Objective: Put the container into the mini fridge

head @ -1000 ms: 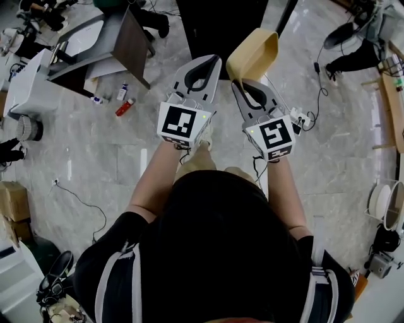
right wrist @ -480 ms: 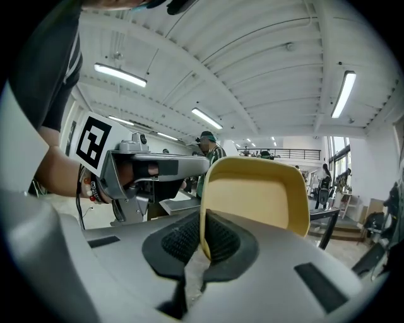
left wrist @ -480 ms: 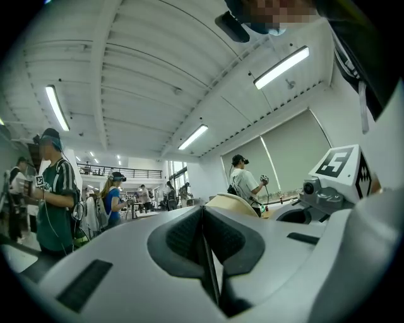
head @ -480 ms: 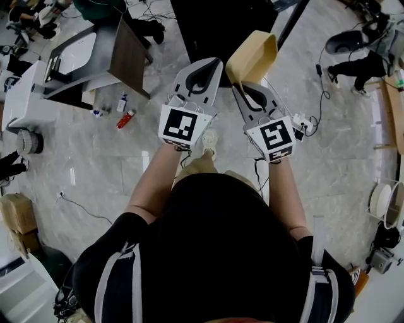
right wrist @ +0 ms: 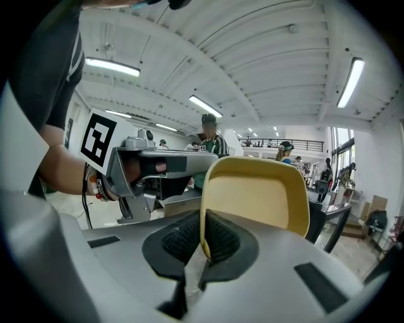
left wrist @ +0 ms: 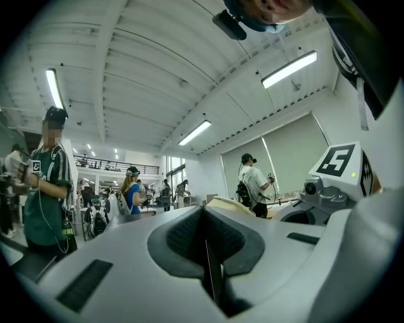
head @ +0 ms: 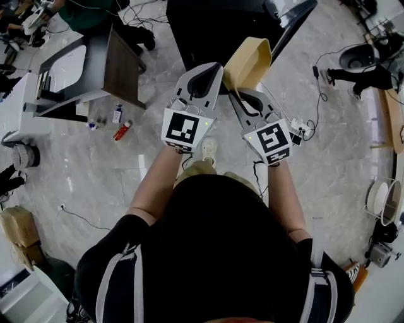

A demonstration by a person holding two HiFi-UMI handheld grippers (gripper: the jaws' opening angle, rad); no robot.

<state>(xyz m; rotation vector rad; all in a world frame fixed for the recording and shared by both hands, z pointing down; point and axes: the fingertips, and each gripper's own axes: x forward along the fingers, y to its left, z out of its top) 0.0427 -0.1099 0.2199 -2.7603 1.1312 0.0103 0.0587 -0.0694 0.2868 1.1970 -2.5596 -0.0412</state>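
Observation:
A tan plastic container [head: 247, 60] hangs by its rim from my right gripper [head: 237, 94], which is shut on it. In the right gripper view the container [right wrist: 255, 195] stands upright above the jaws, its thin wall pinched between the pads [right wrist: 218, 240]. My left gripper [head: 211, 66] is held level beside it, shut with nothing between its jaws, as the left gripper view [left wrist: 203, 217] confirms. Both point at a black box-like cabinet [head: 214, 28] just ahead on the floor, with a panel [head: 291, 17] swung out at its right. Its inside is hidden.
A dark desk [head: 101, 63] stands at the left, with small bottles [head: 123, 130] on the marble floor beside it. A white machine [head: 19, 113] is further left. Cables and a round white stand [head: 384, 202] lie at the right. Several people stand about the hall.
The black cabinet and the desk have drawn closer and shifted in the head view as the person walks forward. Both grippers keep their pose, and the container stays gripped.

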